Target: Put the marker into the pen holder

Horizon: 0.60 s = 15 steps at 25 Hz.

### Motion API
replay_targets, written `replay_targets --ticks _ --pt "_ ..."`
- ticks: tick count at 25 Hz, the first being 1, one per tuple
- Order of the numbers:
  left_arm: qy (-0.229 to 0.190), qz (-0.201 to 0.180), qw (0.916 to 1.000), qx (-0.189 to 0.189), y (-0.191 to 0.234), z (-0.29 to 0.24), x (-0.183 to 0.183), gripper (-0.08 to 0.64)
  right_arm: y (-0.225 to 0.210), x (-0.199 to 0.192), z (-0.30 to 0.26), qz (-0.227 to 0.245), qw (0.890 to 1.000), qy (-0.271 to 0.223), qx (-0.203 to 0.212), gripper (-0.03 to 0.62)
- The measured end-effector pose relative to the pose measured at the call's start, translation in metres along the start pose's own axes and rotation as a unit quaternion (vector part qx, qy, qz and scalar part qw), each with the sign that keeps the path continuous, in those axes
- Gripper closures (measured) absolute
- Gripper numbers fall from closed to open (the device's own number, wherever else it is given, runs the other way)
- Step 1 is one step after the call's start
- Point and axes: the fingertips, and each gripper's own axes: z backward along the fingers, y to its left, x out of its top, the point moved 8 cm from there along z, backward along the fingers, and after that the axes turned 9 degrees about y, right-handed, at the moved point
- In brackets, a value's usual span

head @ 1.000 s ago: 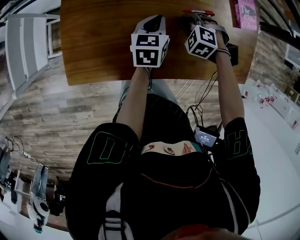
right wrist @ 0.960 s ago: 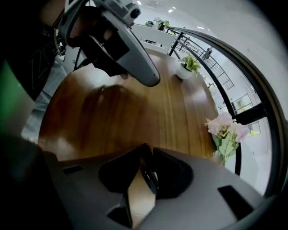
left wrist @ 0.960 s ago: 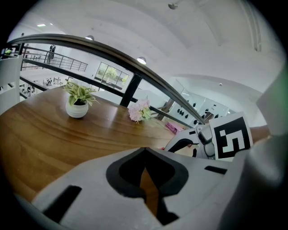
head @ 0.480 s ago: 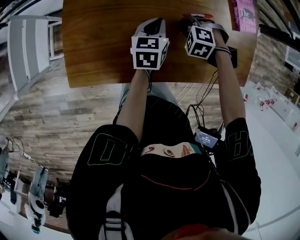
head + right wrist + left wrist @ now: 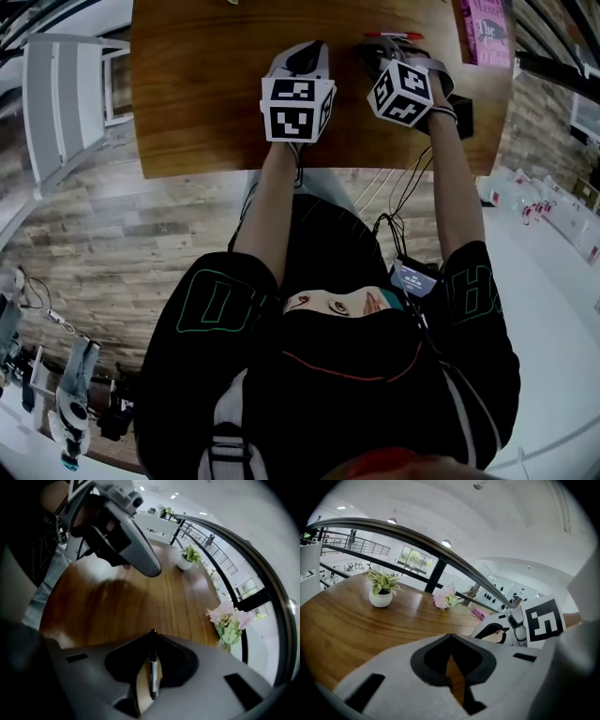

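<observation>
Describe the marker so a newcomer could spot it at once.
Over the wooden table, find the right claw, beside the left claw. The marker is the thin black stick with a pale barrel pinched between its jaws; the left claw pinches nothing.

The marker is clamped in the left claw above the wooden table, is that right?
No. The marker is clamped in the right claw above the wooden table; the right gripper view shows it between the jaws.
</observation>
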Motion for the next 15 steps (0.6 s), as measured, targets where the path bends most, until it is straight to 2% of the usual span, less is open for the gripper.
replay_targets --ticks 4,8,11,15 --pt "0.001 -0.004 1.0000 -0.002 -0.004 0.001 0.000 0.551 -0.005 0.002 0.015 -0.057 0.997 -0.039 -0.032 0.531" --pt "-0.002 -0.011 0.9999 -0.006 -0.008 0.001 0.001 0.551 -0.007 0.001 0.028 -0.132 0.986 -0.082 -0.055 0.532" --pt "-0.003 -0.017 0.9998 -0.008 -0.011 0.004 0.002 0.551 -0.007 -0.003 0.041 -0.190 0.973 -0.112 -0.070 0.532" --pt "-0.003 -0.025 0.9996 -0.011 -0.018 0.005 0.003 0.551 -0.005 -0.013 0.055 -0.274 0.945 -0.158 -0.087 0.535"
